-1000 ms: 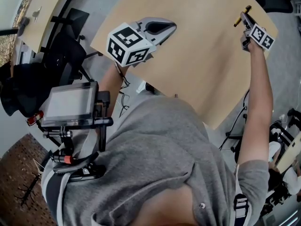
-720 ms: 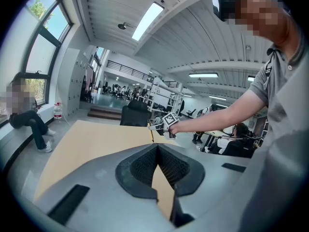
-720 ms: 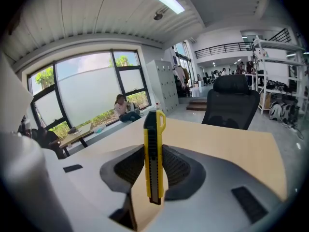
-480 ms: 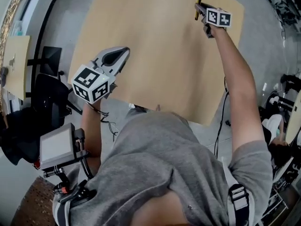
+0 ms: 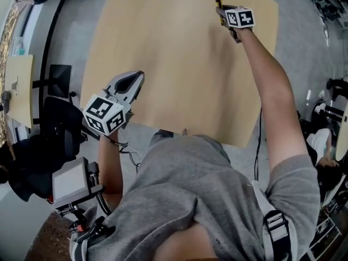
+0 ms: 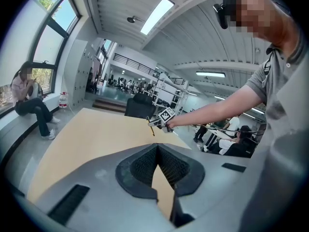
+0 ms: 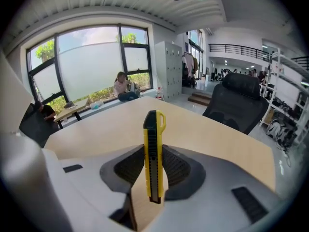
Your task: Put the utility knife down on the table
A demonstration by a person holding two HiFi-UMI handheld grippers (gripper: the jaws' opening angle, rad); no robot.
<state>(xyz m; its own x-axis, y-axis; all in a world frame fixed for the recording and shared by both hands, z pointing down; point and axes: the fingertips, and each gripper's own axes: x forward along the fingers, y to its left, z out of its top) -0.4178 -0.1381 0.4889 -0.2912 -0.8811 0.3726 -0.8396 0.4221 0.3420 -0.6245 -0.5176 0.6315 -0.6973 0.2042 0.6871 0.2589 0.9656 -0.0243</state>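
A yellow and black utility knife (image 7: 153,129) stands upright between the jaws of my right gripper (image 7: 153,170), which is shut on its lower part. In the head view the right gripper (image 5: 223,11) is stretched out above the far side of the light wooden table (image 5: 179,64), and the knife (image 5: 218,3) sticks out past it. My left gripper (image 5: 136,79) hovers over the table's near left edge. Its pads (image 6: 145,166) meet at the tip and hold nothing. In the left gripper view the knife (image 6: 151,128) hangs above the tabletop.
A black office chair (image 7: 241,100) stands beyond the table's far edge. People sit by the windows (image 7: 123,88) and one on a ledge (image 6: 29,100). A small side table (image 5: 16,86) and a dark chair (image 5: 60,124) stand left of the table.
My right gripper has carried the knife from the table's right edge leftward over its far side. The left gripper has dropped back to the near left edge. The head view has swung.
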